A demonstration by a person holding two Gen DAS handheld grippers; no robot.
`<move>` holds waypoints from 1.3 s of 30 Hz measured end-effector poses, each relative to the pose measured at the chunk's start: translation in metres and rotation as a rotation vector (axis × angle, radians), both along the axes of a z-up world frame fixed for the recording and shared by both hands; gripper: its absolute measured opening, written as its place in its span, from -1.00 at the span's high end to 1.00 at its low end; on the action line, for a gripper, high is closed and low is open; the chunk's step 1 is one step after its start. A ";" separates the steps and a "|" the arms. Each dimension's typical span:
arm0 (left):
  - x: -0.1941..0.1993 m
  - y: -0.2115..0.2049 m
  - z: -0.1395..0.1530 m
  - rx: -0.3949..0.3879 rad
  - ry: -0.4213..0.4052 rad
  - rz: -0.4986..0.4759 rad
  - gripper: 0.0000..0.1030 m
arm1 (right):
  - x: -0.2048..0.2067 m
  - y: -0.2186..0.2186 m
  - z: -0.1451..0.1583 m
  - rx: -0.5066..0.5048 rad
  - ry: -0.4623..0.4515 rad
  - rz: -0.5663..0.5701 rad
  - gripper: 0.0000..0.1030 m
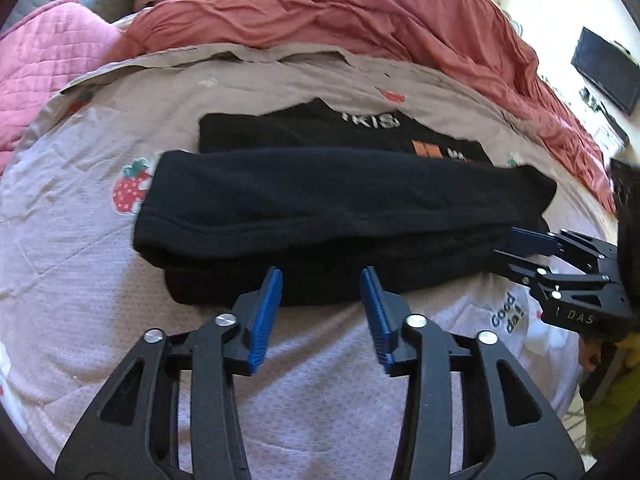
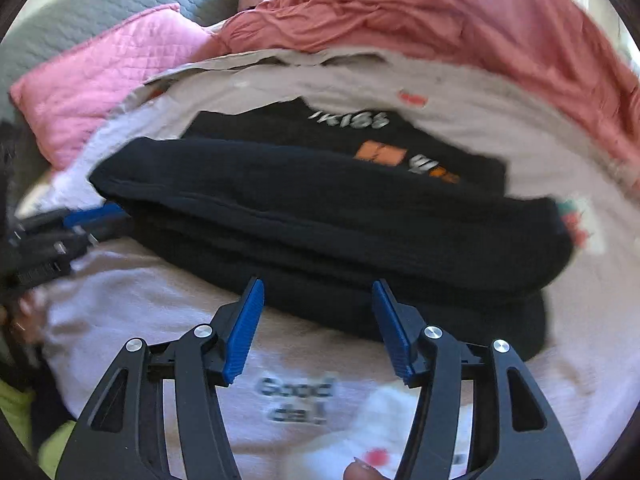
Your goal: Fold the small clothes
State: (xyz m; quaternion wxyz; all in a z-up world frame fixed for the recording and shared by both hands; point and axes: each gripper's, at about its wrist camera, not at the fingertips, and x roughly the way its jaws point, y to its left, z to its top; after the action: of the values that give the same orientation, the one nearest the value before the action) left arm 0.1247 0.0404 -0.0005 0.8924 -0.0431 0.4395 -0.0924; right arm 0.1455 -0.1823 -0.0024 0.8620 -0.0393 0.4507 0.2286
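A black garment lies folded in layers on the bed, with a printed part showing orange and white letters at its far side. It also shows in the right wrist view. My left gripper is open and empty, its blue pads at the garment's near edge. My right gripper is open and empty at the garment's near edge too. In the left wrist view the right gripper reaches in at the garment's right end. In the right wrist view the left gripper sits at the left end.
The garment rests on a pale quilt with strawberry prints and "Good day" lettering. A salmon duvet is bunched behind. A pink pillow lies at the far left. A dark screen stands at the right.
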 end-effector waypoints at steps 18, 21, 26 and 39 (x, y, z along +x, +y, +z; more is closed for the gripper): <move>0.005 0.005 -0.004 0.007 -0.038 0.029 -0.03 | 0.055 0.026 0.003 -0.050 -0.094 -0.035 -0.08; 0.009 0.005 -0.005 0.001 -0.049 0.030 -0.03 | 0.076 0.025 0.015 -0.046 -0.122 -0.053 -0.08; 0.018 0.002 -0.002 0.006 -0.087 0.019 -0.05 | 0.112 0.018 0.040 0.004 -0.142 -0.094 -0.07; 0.094 0.004 -0.003 0.031 -0.046 0.080 -0.19 | 0.082 -0.063 0.061 0.114 -0.168 -0.214 -0.18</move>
State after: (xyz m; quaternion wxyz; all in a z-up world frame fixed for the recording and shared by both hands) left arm 0.2187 0.0439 -0.0032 0.9058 -0.0447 0.4183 -0.0507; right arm 0.2279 -0.2449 0.0587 0.9170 0.0389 0.3649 0.1566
